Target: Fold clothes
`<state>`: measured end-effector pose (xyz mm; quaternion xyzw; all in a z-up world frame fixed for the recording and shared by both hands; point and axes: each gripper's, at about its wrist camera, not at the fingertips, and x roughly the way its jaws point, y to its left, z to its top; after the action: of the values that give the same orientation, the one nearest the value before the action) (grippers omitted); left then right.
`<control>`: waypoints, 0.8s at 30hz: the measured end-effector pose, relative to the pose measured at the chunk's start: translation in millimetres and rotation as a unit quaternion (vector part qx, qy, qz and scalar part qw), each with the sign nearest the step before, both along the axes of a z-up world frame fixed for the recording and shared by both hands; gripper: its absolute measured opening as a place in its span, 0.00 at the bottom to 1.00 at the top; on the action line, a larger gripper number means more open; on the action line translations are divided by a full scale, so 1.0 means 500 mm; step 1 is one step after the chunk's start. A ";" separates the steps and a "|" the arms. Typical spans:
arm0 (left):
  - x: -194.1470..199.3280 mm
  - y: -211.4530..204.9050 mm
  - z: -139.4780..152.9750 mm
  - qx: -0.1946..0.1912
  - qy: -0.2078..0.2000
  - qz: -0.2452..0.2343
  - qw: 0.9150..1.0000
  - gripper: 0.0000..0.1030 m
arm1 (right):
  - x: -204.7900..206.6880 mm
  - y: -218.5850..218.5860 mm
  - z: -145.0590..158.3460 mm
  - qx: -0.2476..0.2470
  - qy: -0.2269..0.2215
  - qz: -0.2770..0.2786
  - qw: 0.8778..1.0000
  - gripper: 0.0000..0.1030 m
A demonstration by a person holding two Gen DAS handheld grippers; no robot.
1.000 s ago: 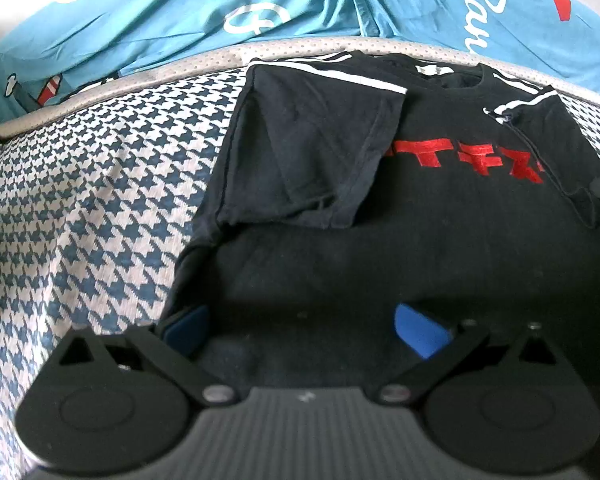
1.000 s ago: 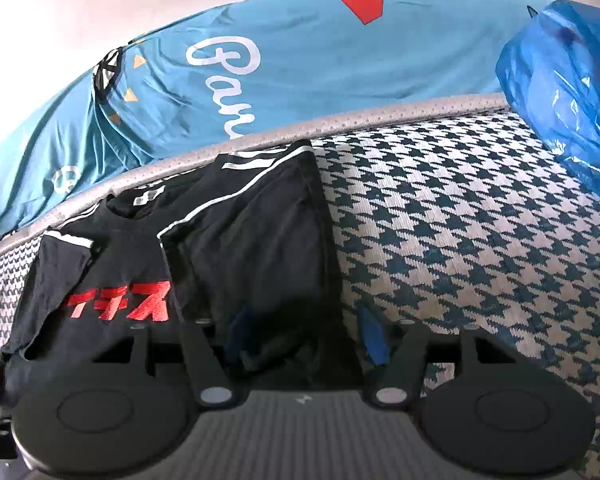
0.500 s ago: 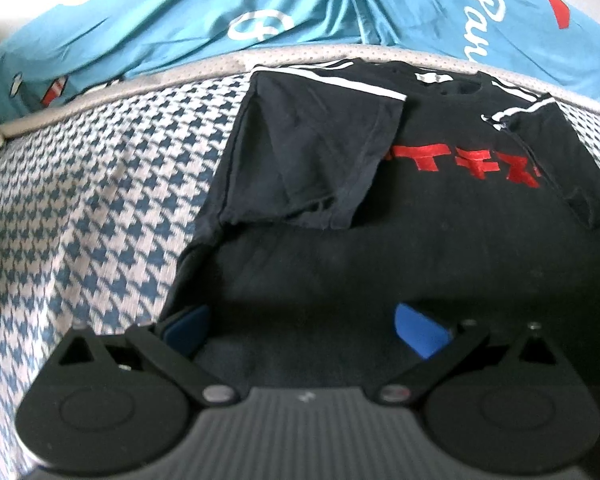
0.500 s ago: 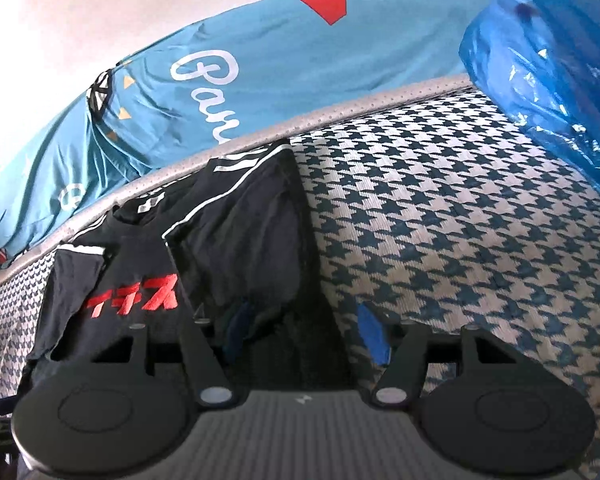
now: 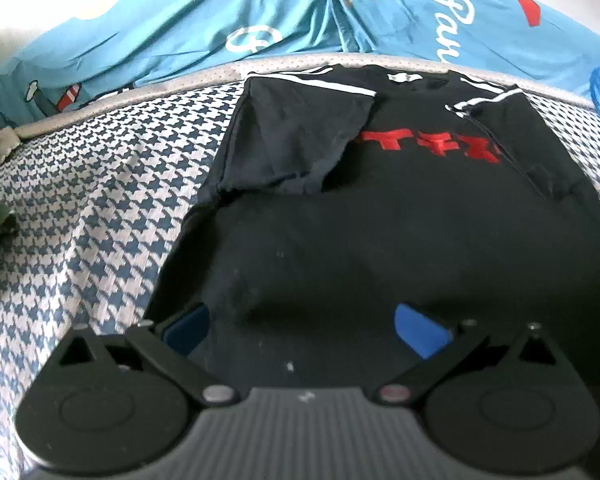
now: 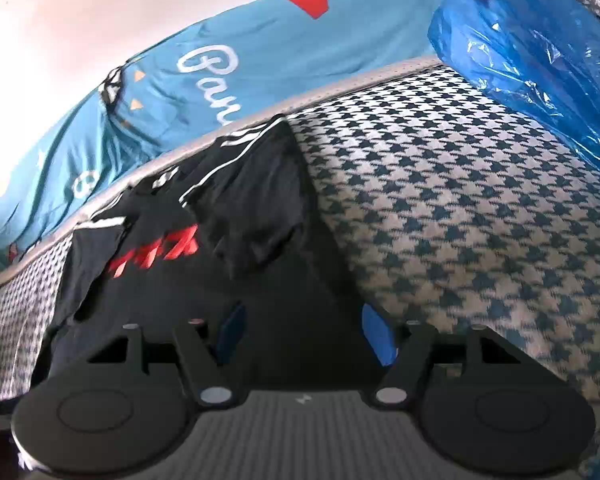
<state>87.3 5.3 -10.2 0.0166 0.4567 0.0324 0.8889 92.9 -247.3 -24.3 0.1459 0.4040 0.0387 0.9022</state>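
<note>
Nearest to me, both grippers hang over the near hem of the shirt (image 5: pixel 380 248), which lies flat, front up, on the houndstooth mattress (image 5: pixel 100 200). The left gripper (image 5: pixel 304 330) has its fingers (image 5: pixel 418 334) spread wide with only loose black cloth below them; they pinch nothing. It sits near the shirt's left bottom corner, which looks like the place to take hold for the next fold. The right gripper (image 6: pixel 306 334) stands over the shirt's right edge, where black cloth meets the mattress; its fingers (image 6: pixel 376 334) are opening, with cloth between them but not pressed by the pads that I can see.

Farther off, both sleeves are already turned inward across the chest. The left sleeve (image 5: pixel 296 140) covers the start of the red lettering (image 5: pixel 432 146), and the right sleeve (image 6: pixel 256 208) lies folded over its end. That narrows the shirt to a strip, so I judge the bottom half is next to be brought up toward the collar.

At the far edge lies a blue sheet (image 5: pixel 260 24), and at the far right a blue plastic bag (image 6: pixel 540 60), clear of the work.
</note>
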 end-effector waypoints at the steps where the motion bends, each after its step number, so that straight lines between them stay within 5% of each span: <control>1: -0.007 -0.003 0.000 0.002 -0.001 -0.002 1.000 1.00 | -0.010 0.004 0.000 -0.001 0.001 0.003 1.000 0.64; 11: -0.090 -0.039 0.003 0.036 -0.027 -0.021 0.999 1.00 | -0.110 0.048 -0.002 -0.032 -0.016 0.029 0.999 0.64; 24: -0.133 -0.030 -0.009 0.017 -0.012 -0.009 1.000 1.00 | -0.168 0.095 -0.023 -0.060 -0.008 0.072 0.996 0.69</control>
<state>20.8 -9.8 -14.7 0.0353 0.4455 0.0319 0.8940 8.7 -200.0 -35.8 0.0619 0.4076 0.0810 0.9074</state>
